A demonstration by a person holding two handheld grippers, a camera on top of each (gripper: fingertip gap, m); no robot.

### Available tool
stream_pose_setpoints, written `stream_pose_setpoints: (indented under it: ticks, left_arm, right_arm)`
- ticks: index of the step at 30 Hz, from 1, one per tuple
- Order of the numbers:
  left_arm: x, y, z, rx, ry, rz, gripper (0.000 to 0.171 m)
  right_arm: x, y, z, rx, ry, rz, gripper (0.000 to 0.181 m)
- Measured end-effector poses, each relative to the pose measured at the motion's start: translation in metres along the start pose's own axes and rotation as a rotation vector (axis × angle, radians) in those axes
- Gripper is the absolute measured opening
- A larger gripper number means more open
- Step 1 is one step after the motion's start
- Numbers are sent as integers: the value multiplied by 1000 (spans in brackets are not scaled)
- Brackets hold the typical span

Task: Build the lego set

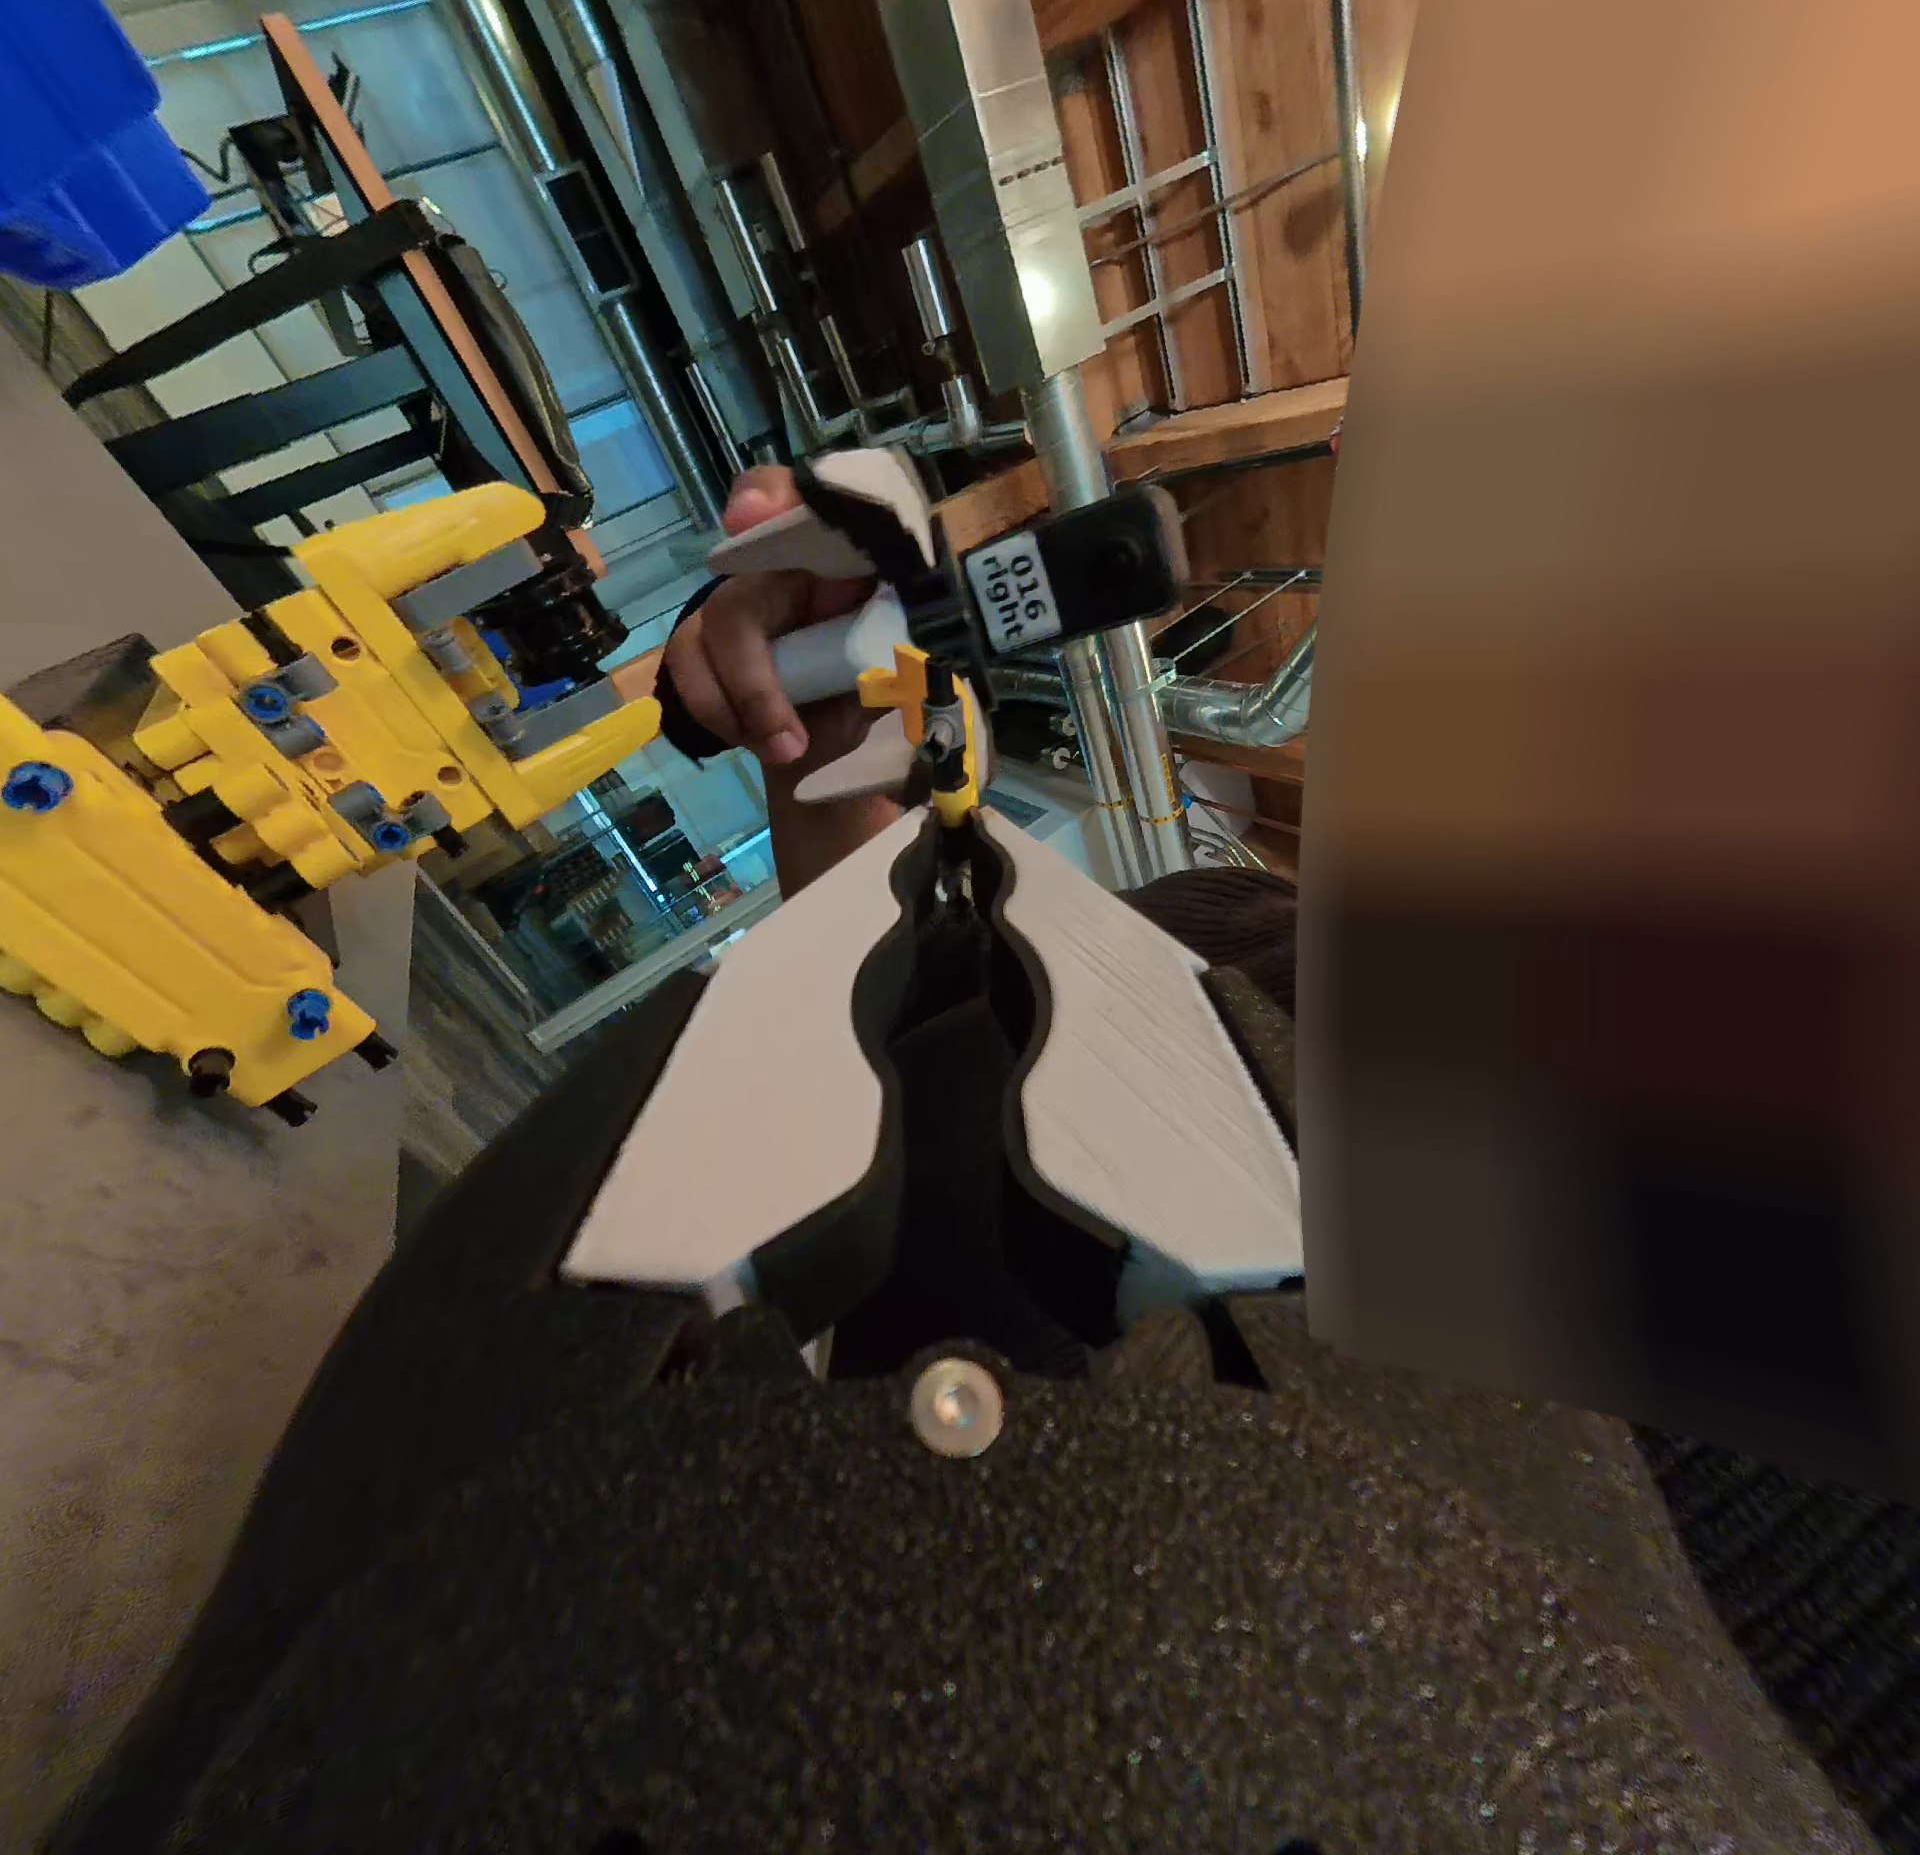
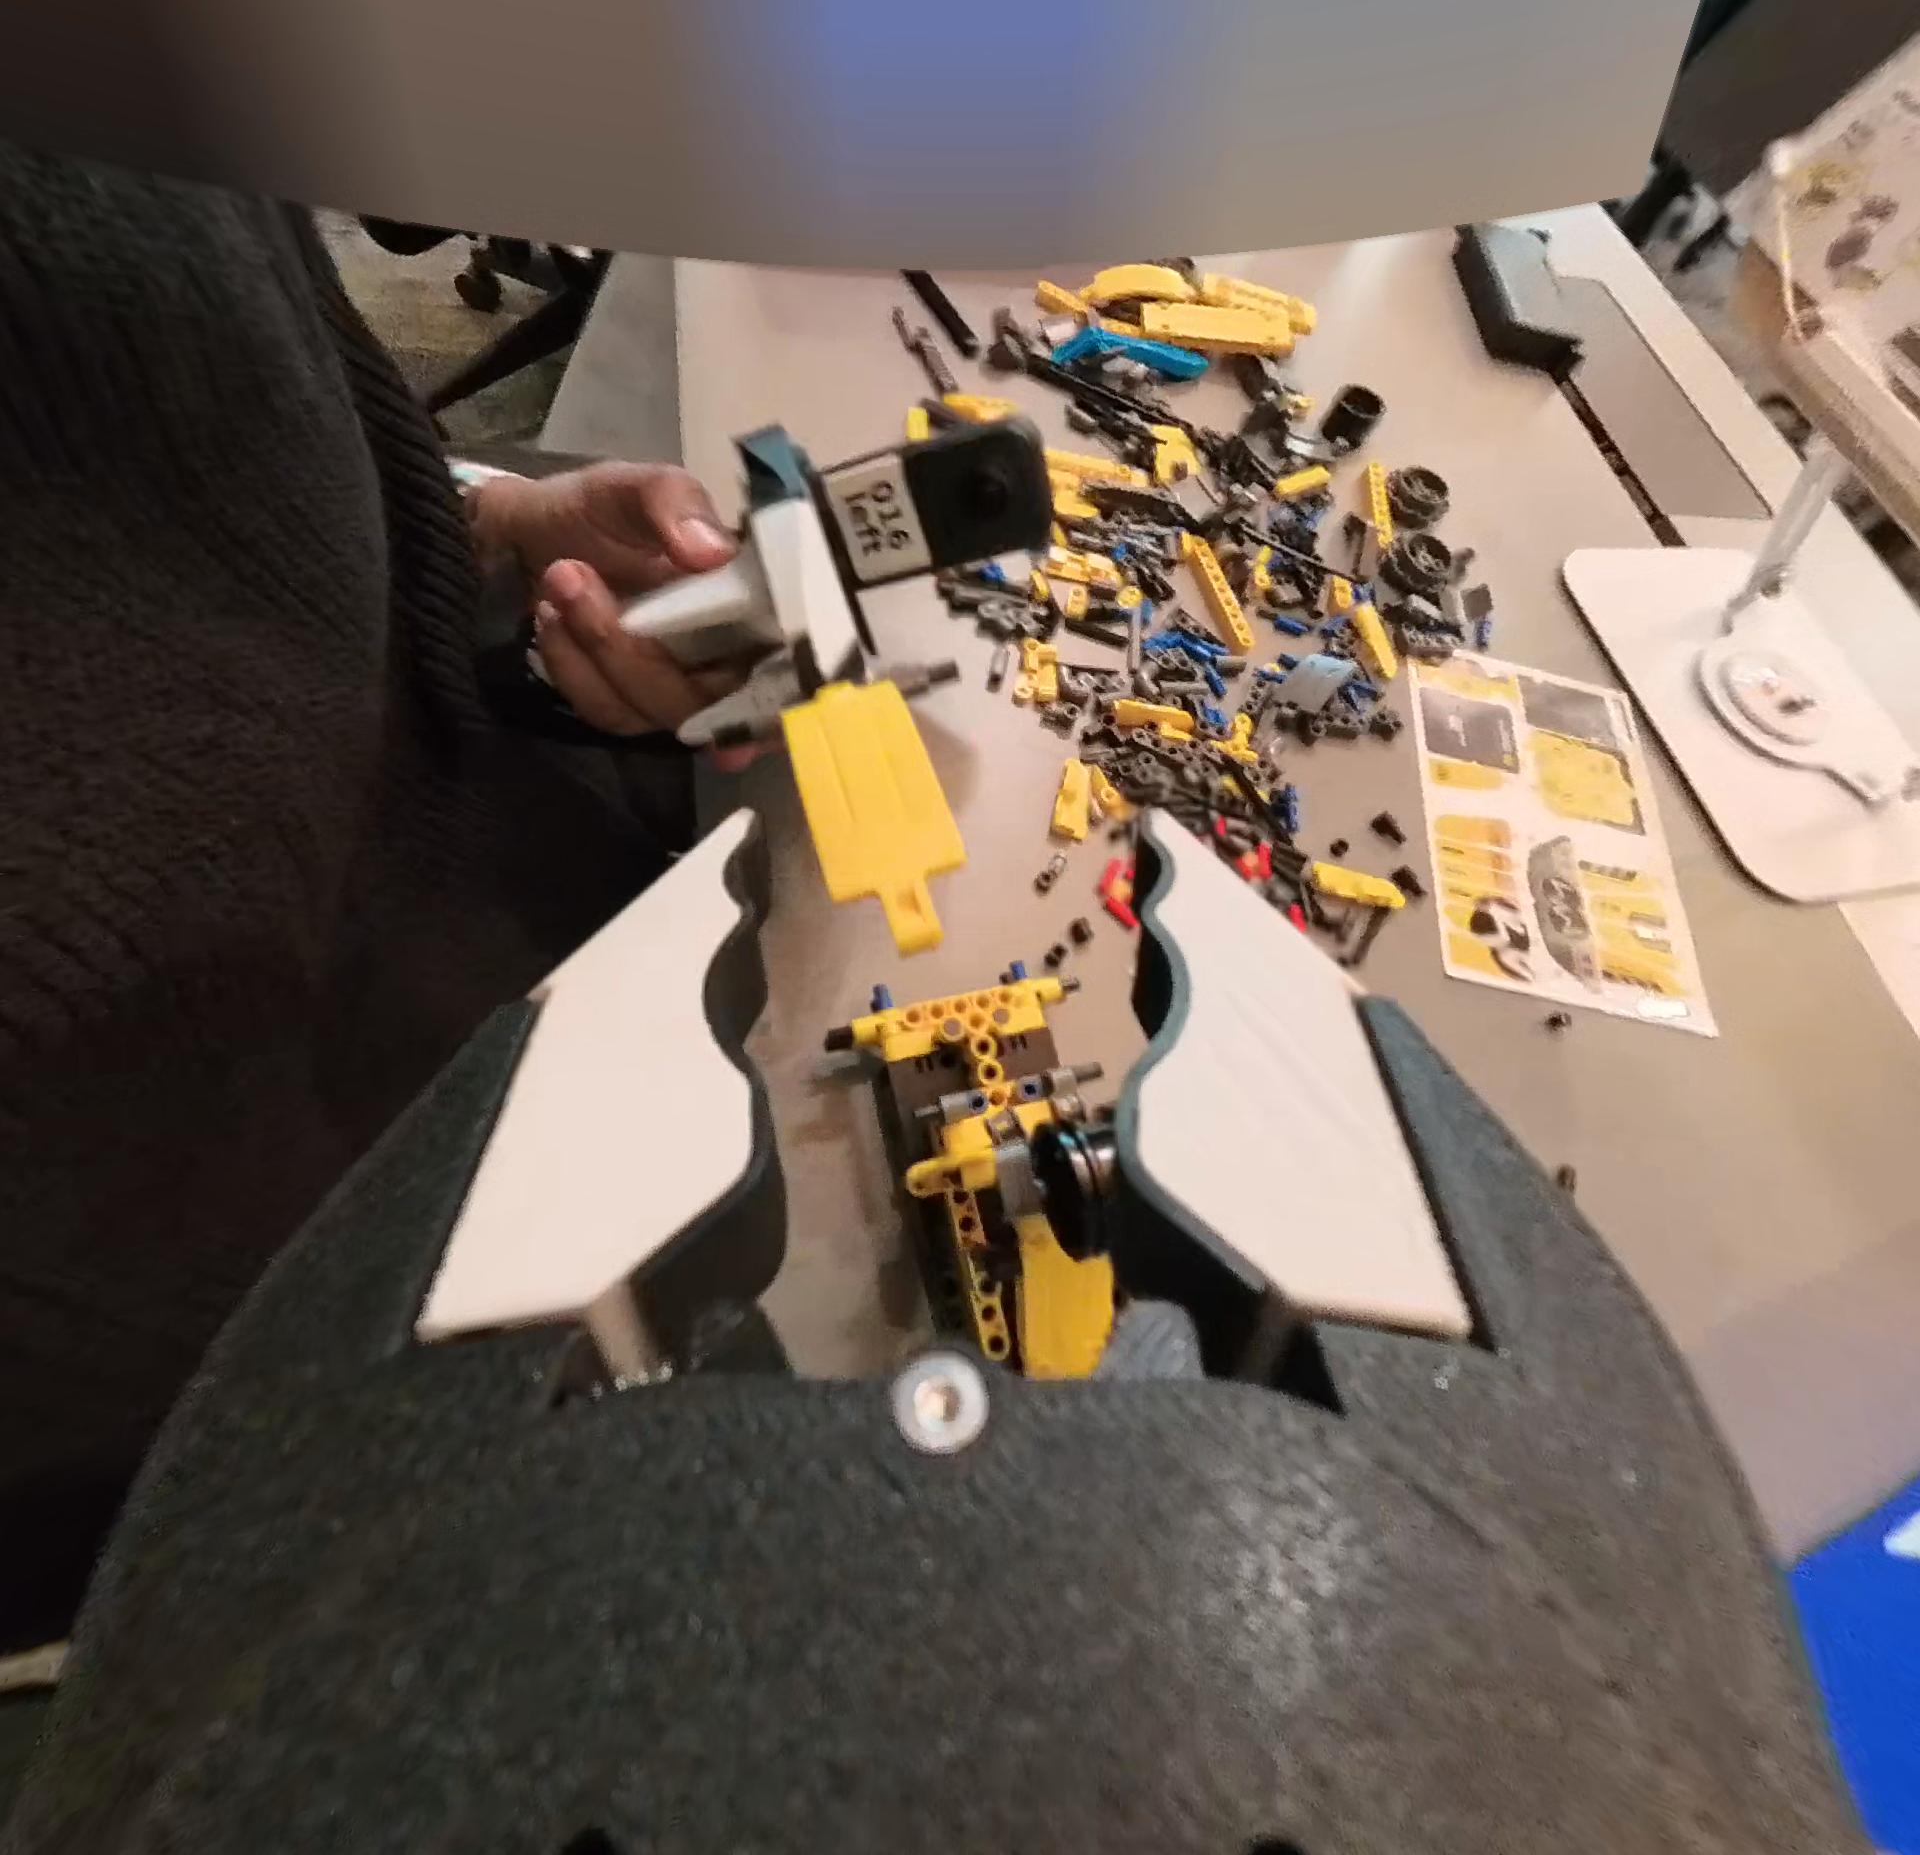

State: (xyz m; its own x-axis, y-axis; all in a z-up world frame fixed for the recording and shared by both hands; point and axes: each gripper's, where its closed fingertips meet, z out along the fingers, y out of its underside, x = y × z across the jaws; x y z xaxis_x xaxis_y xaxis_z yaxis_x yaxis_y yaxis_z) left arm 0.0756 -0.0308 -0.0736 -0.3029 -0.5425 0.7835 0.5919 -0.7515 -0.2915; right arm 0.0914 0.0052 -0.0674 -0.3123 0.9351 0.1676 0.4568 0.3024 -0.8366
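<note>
My left gripper (image 1: 951,818) is shut on a slim yellow part (image 1: 948,795) that carries a black pin and a grey connector. In the right wrist view, a flat yellow panel (image 2: 868,797) hangs at the left gripper's fingertips, below its camera (image 2: 977,496). My right gripper (image 2: 940,839) is open and empty above the grey table (image 2: 1455,1130). A partly built yellow brick vehicle (image 2: 987,1130) with a black wheel lies on the table and shows between the right gripper's fingers. The vehicle also shows in the left wrist view (image 1: 312,725), at the left. A hand holds the right gripper, whose camera (image 1: 1117,564) faces the left one.
A pile of loose yellow, black and blue pieces (image 2: 1195,610) covers the far table. A printed yellow sheet (image 2: 1548,829) lies to its right, next to a white stand base (image 2: 1766,714). A blue bin (image 2: 1860,1649) is near right. A dark sleeve (image 2: 208,662) fills the left.
</note>
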Motion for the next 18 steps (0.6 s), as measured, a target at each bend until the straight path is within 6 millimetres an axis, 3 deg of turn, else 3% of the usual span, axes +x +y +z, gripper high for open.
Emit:
stream_pose_setpoints:
  ticks: [1, 5, 9, 13, 18]
  left_arm:
    - [-2, 2, 0, -9, -5, -10, 4]
    - [-8, 9, 3, -40, -15, -42, 3]
    - [-9, 12, 5, -57, -28, -35, 3]
    - [-7, 13, 6, -66, -20, -28, 3]
    - [-5, 10, 3, -59, 4, -45, 3]
  right_arm:
    - [-5, -4, 1, 7, -27, -22, 70]
    - [-33, -2, 19, -88, -174, -88, 70]
    - [-43, 7, 31, -164, -242, -127, 70]
    - [-38, 2, 33, -139, -230, -188, 56]
    - [-34, 0, 35, -124, -213, -219, 60]
